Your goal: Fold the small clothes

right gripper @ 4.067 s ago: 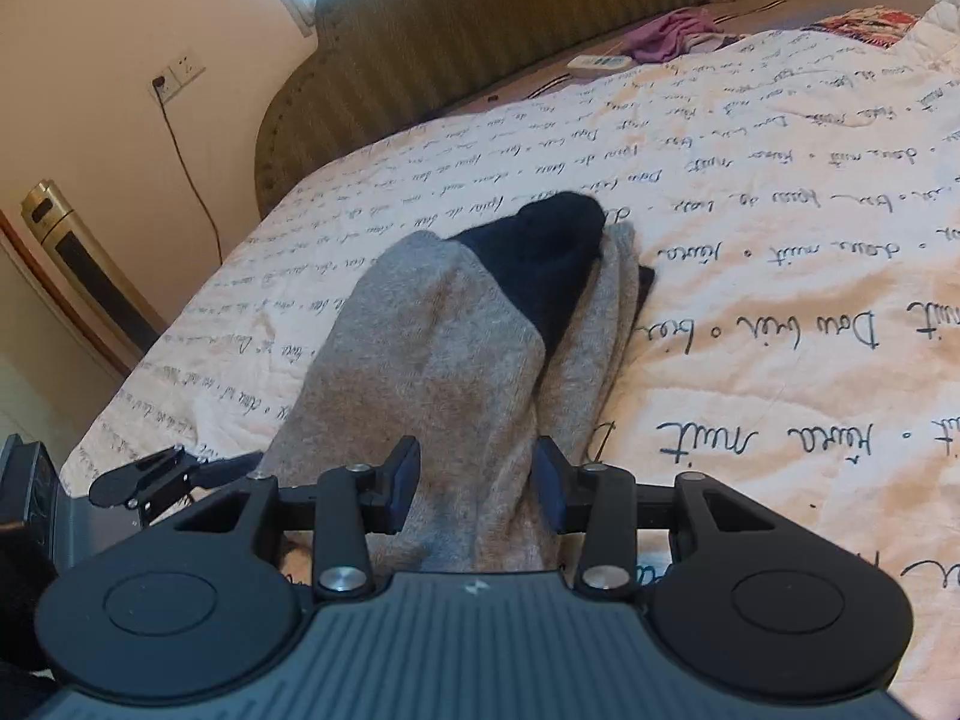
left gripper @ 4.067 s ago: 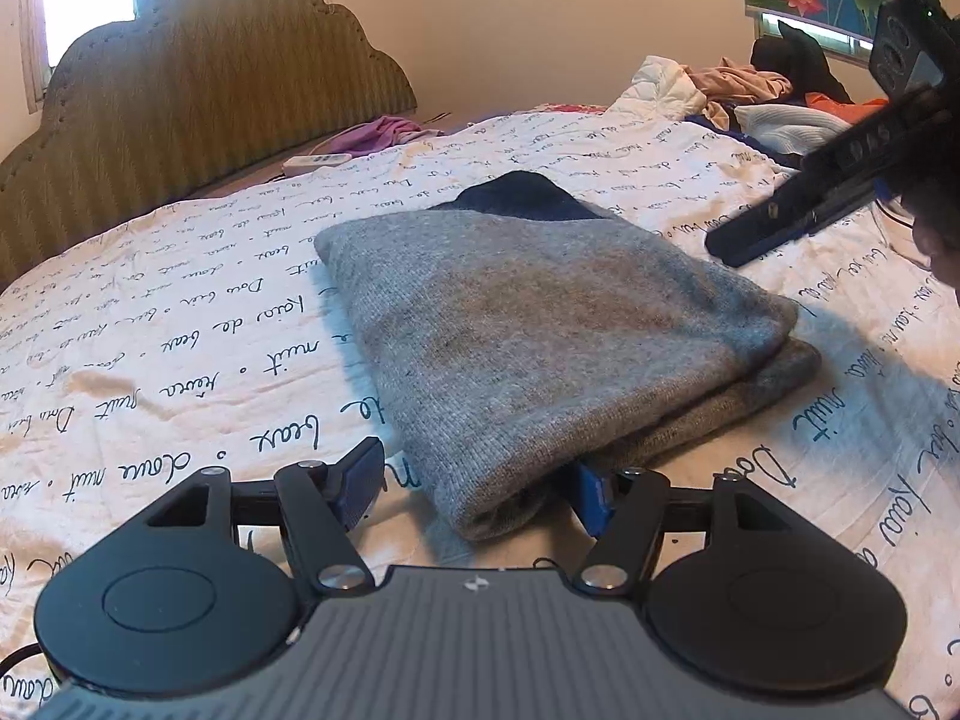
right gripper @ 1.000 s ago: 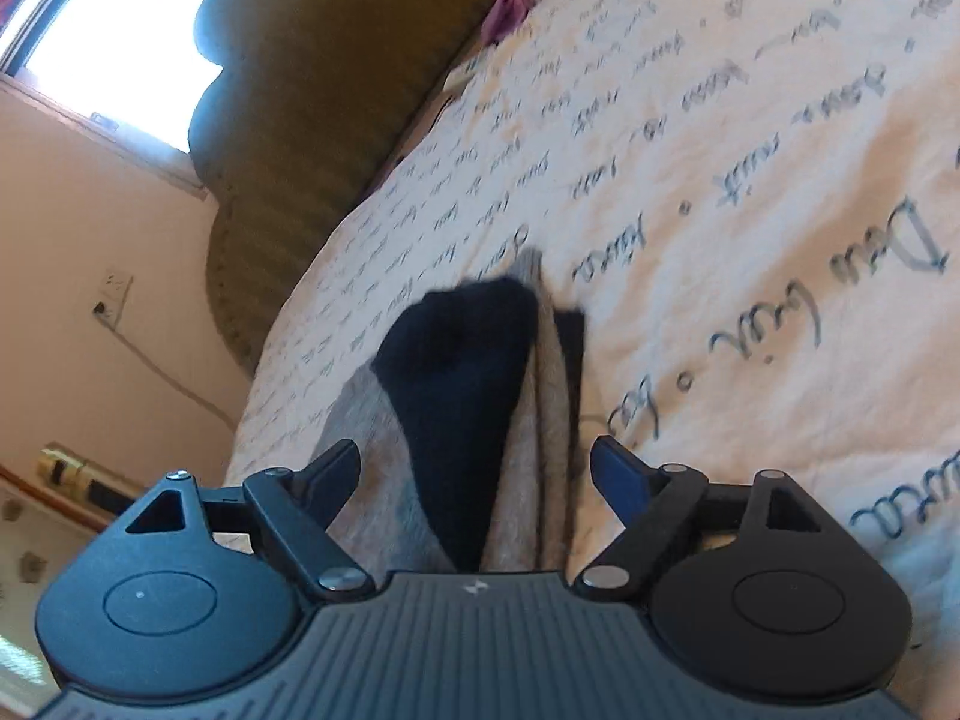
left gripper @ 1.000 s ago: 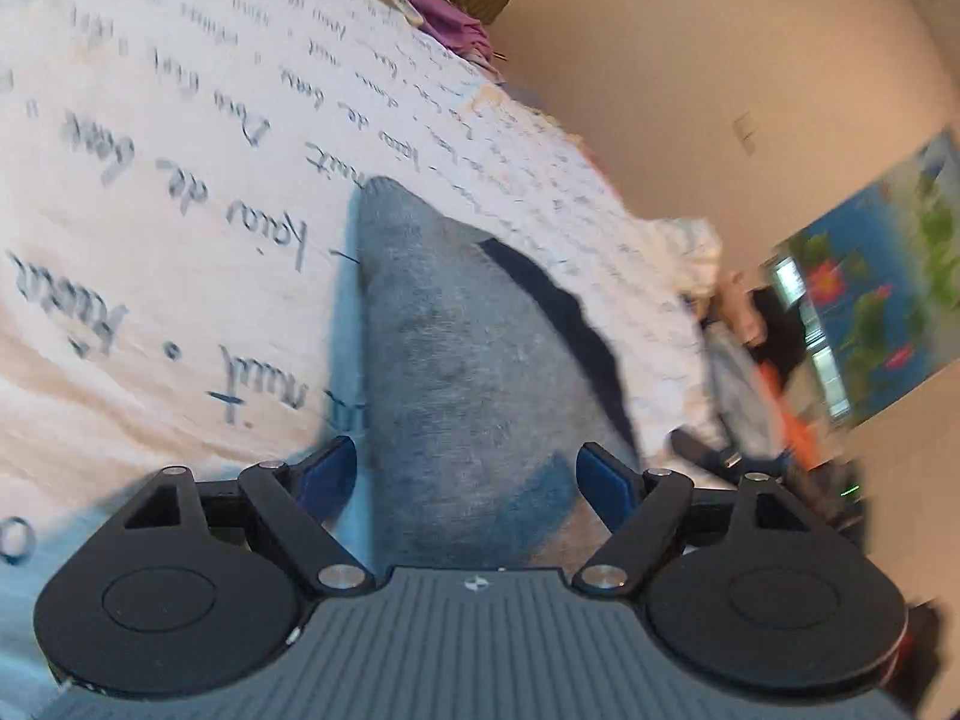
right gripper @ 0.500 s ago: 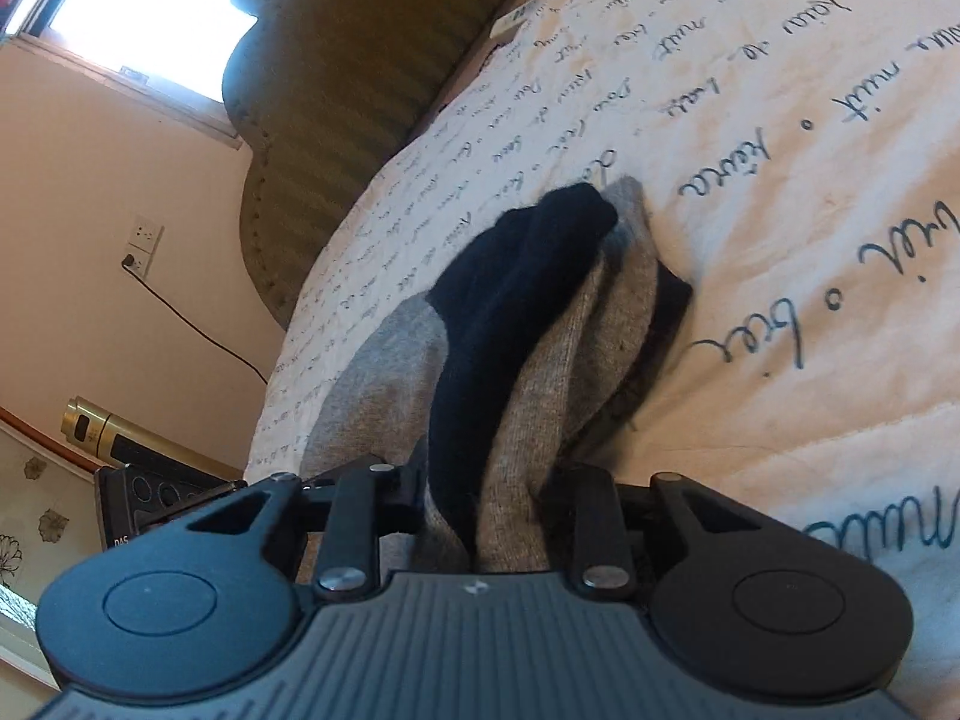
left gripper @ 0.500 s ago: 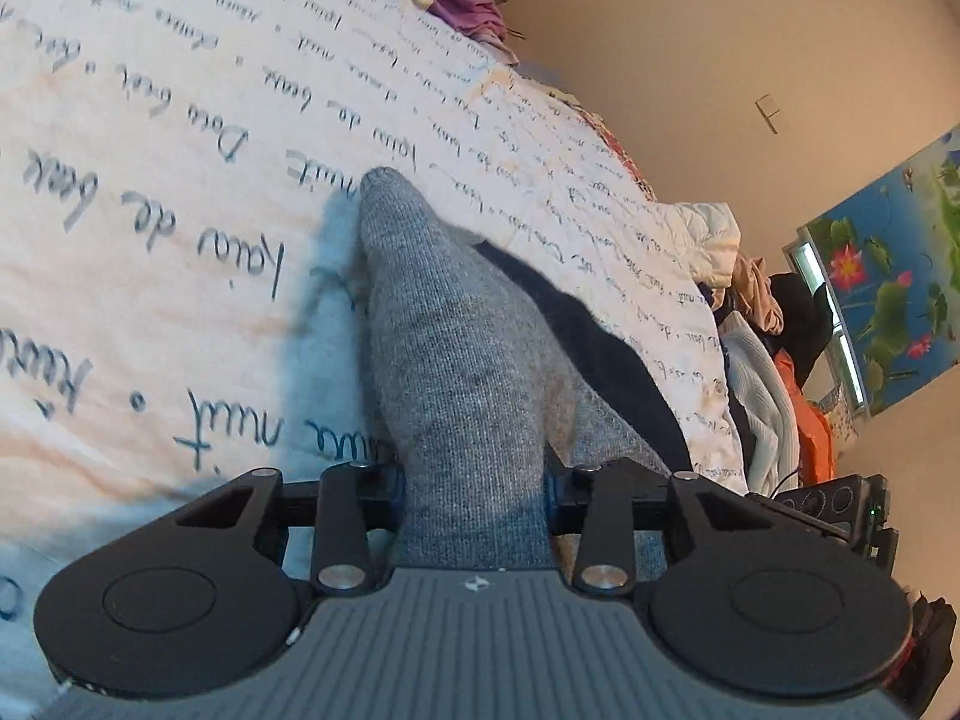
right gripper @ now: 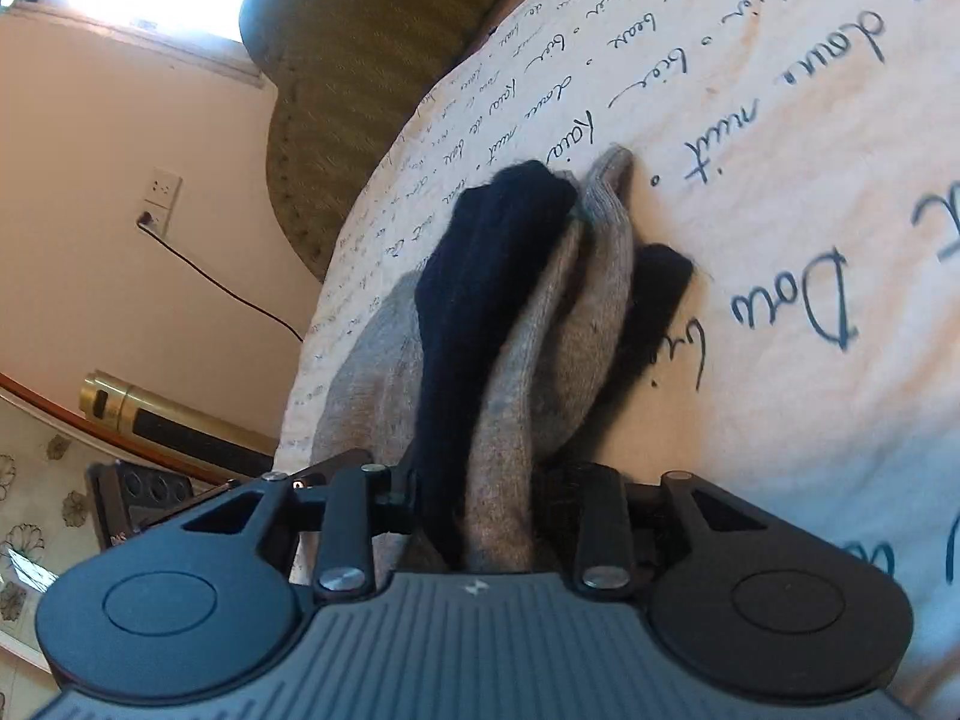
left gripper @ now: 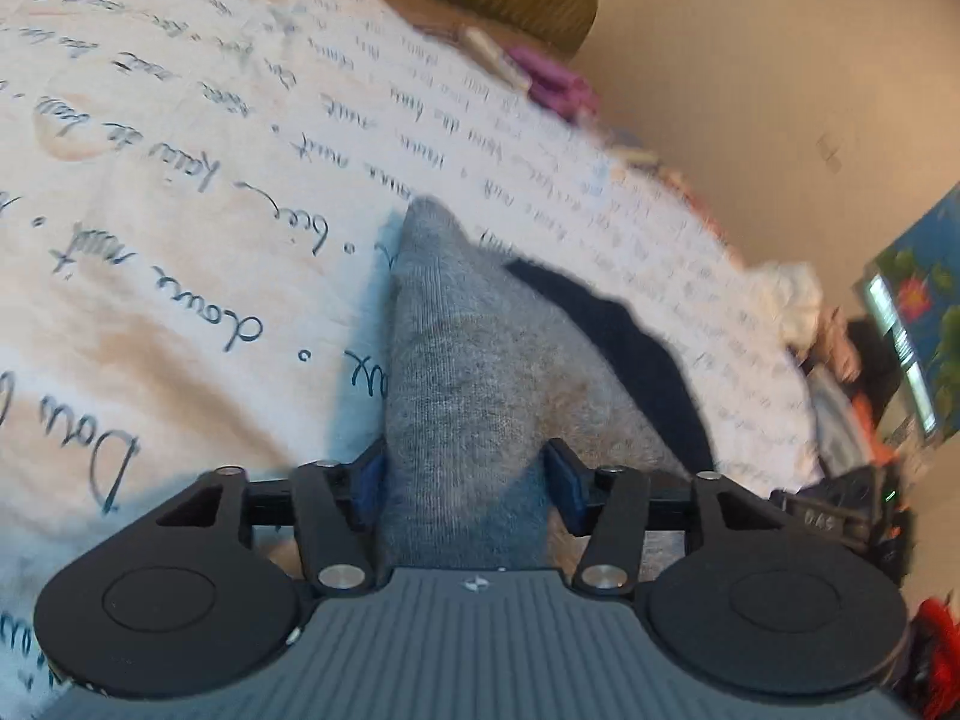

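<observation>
On my left gripper (left gripper: 465, 480) I see a ribbed grey housing with a small white mark, two round black discs, silver screws and blue-padded fingers (left gripper: 564, 483). My right gripper (right gripper: 474, 501) looks the same, its pads dark.

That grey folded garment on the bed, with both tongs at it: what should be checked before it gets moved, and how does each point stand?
1. Left tongs on the grey garment: cannot tell. The cloth fills the gap, but the jaws have just been opening.
2. Right tongs on the garment's grey and navy layers: ok, cloth bunched between them, though the jaws have just been opening a little.
3. Fold still together: ok, layers lie stacked in the right view.
4. Far end free of the bedsheet: not ok, its tip rests on the sheet.
5. Clothes pile clear of the garment: ok, well apart.
</observation>
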